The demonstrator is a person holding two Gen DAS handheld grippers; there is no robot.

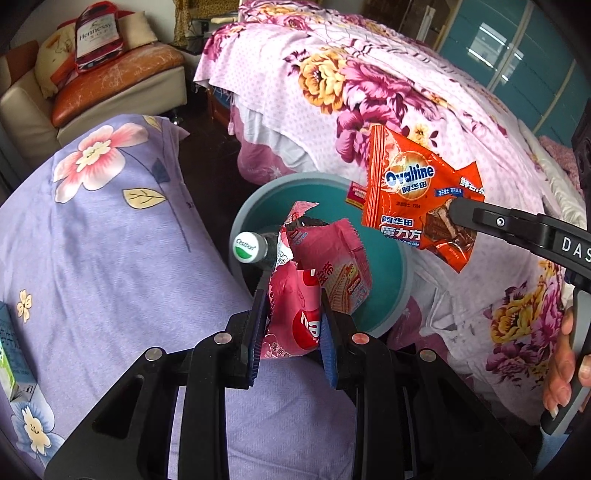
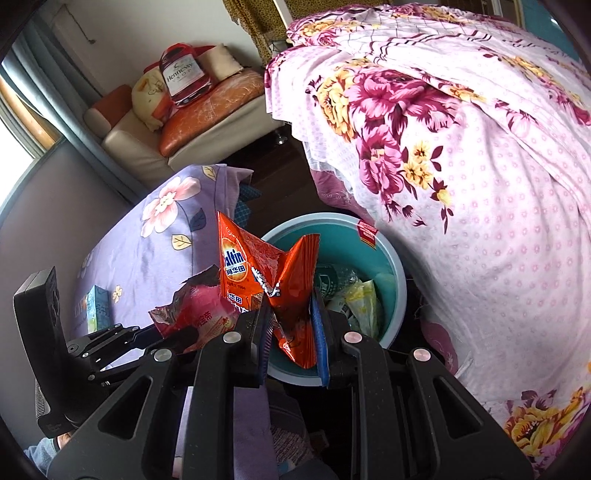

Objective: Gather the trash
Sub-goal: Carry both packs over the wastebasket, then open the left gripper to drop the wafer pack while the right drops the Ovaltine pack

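Above one bin [image 1: 384,295]: two wrappers [image 1: 417,199]

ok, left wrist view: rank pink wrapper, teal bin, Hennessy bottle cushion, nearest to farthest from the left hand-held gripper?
1. Pink wrapper: clamped between the pads of the left hand-held gripper.
2. Teal bin: just beyond the fingertips, on the floor between the two beds.
3. Hennessy bottle cushion: far upper left, on the sofa.

bin [image 1: 391,266] floor: hidden by pink wrapper [image 1: 306,295]
carton [image 1: 11,354]: cut by left edge
bottle [image 1: 255,247] body: behind wrapper
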